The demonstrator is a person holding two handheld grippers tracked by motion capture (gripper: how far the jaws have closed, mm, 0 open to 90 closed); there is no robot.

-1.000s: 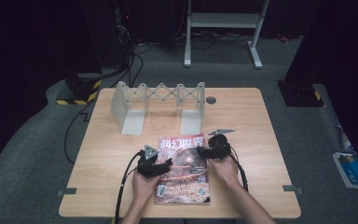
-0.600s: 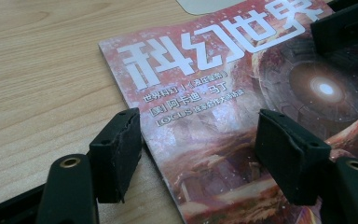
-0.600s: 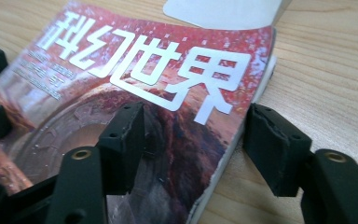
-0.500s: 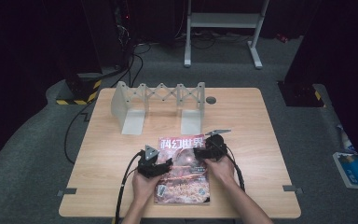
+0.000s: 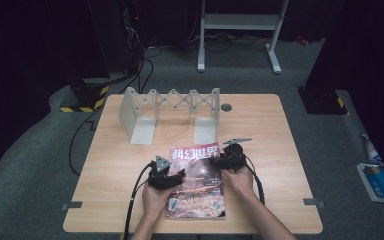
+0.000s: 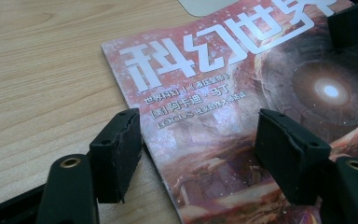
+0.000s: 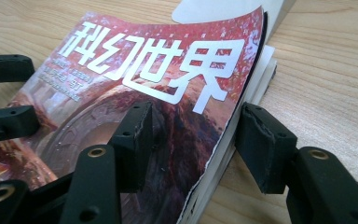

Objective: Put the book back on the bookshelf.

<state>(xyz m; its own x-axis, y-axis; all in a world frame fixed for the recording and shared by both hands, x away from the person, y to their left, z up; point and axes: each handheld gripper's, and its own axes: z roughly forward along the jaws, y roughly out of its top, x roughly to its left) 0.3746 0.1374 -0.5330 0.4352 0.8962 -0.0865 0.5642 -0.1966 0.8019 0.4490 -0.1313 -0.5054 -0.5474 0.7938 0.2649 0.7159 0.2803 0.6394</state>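
A magazine (image 5: 196,187) with a red cover and large white characters lies flat near the table's front edge. My left gripper (image 5: 176,174) is open at its left edge. In the left gripper view (image 6: 198,135) one jaw rests on the wood and the other over the cover (image 6: 214,93). My right gripper (image 5: 221,162) is at the magazine's right edge. Its jaws (image 7: 193,126) have just been closing. The curled-up edge of the cover (image 7: 144,70) stands between them, with a gap still on each side. The left gripper's fingers (image 7: 7,119) show across the cover.
A grey expanding rack (image 5: 172,107) stands at the back of the wooden table (image 5: 280,150), just beyond the magazine's top. A small dark grommet (image 5: 225,107) sits beside it. A blue item (image 5: 380,180) lies on the floor to the right.
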